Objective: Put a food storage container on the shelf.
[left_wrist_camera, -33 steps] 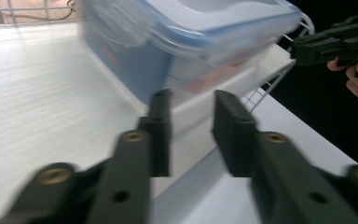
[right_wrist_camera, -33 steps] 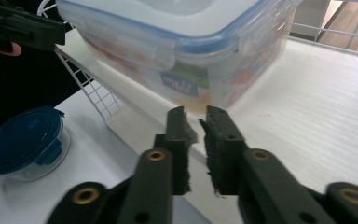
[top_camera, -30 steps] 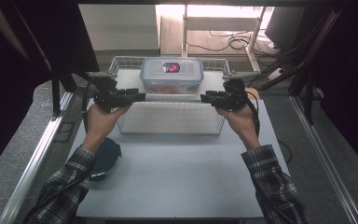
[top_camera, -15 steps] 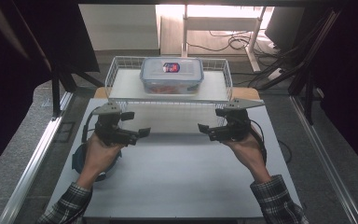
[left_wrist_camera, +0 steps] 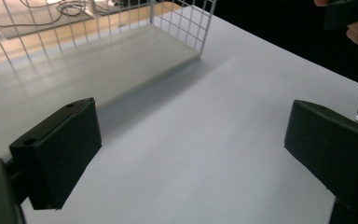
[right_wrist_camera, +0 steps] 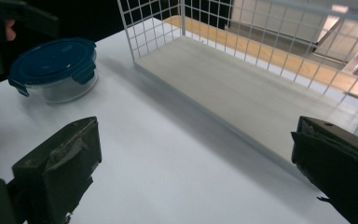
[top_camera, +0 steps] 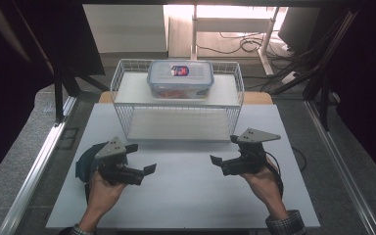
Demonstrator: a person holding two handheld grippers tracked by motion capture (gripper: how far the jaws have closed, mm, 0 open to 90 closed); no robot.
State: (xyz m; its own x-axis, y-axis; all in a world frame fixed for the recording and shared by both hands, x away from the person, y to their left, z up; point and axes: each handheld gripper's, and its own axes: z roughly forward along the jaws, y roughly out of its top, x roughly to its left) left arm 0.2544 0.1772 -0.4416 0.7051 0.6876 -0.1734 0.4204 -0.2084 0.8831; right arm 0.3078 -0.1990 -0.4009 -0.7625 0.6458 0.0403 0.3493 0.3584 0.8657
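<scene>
Standing on the white counter (top_camera: 186,196), wire shelf rack (top_camera: 176,105) served as landmark. Clear lidded food container (top_camera: 180,78): on rack's top shelf. Left hand-held gripper (top_camera: 144,164): in front of rack, left; jaws just opened wide, nothing between them. Right hand-held gripper (top_camera: 220,154): in front of rack, right; likewise just spread, empty. Round blue-lidded container (right_wrist_camera: 53,67): front-left of rack, behind left hand-held gripper.
</scene>
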